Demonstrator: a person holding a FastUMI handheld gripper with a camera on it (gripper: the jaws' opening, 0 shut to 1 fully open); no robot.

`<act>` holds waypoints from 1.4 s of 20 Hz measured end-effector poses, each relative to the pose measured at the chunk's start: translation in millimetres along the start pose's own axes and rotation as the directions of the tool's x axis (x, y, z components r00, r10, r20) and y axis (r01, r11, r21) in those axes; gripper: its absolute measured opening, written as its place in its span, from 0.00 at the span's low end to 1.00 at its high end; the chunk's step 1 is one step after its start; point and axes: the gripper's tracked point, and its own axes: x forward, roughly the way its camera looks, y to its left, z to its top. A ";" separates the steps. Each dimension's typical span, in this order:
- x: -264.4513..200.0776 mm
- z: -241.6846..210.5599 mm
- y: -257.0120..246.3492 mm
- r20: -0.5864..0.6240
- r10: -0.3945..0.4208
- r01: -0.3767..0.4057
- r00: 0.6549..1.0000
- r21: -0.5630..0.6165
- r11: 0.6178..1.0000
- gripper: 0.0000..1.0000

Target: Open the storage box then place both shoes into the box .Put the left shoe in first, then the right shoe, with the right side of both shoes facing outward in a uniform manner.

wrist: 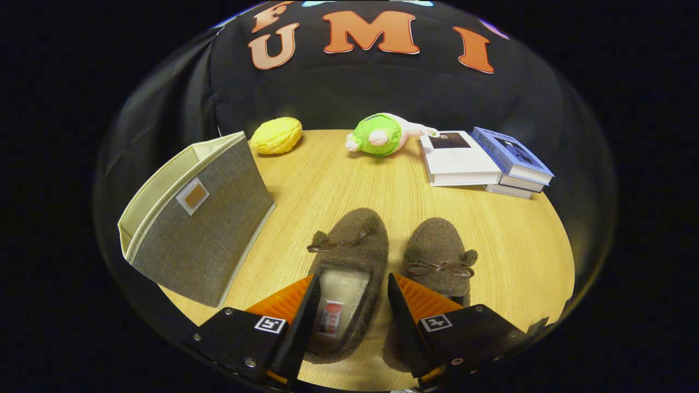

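Two brown fuzzy slippers with small bows lie side by side on the wooden table (338,174), toes pointing away from me. The left shoe (355,245) sits between my fingers, its pale lining and heel opening showing in the gap. The right shoe (439,256) lies just beyond my right finger, partly hidden by it. My gripper (352,286) is open and straddles the left shoe's heel part; the fingers do not visibly press on it. The grey fabric storage box (202,229) with cream lining stands open-topped to the left of the shoes.
A yellow plush toy (276,135) lies at the table's far edge behind the box. A green and pink plush (382,134) lies at the far middle. A stack of books (483,161) sits at the far right. The table's round edge curves close on the right.
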 end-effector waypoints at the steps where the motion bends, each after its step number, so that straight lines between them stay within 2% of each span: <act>1: 4.8 -2.5 -6.3 -0.002 -0.037 0.037 0.999 -0.022 0.999 0.72; 2: 11.0 -3.6 -12.6 0.002 -0.063 0.063 0.998 -0.038 0.997 0.70; 7: 35.3 -5.7 -10.5 -0.012 -0.071 0.071 0.997 -0.022 0.997 0.58; 10: 48.7 -8.5 -14.8 -0.050 -0.097 0.098 0.994 0.010 0.995 0.42; 13: 55.1 -6.4 -19.9 -0.075 -0.101 0.108 0.992 0.098 0.989 0.30; 14: 55.7 -5.7 -20.2 -0.082 -0.090 0.100 0.993 0.134 0.986 0.20; 16: 53.1 -2.7 -19.3 -0.088 -0.054 0.071 0.995 0.200 0.977 0.08; 18: 47.7 1.9 -13.2 -0.084 -0.016 0.038 0.996 0.265 0.964 0.05; 23: 26.1 29.2 4.5 -0.025 0.036 -0.026 0.999 0.333 0.943 0.05; 28: -2.7 67.0 27.4 0.046 0.051 -0.063 0.998 0.303 0.951 0.04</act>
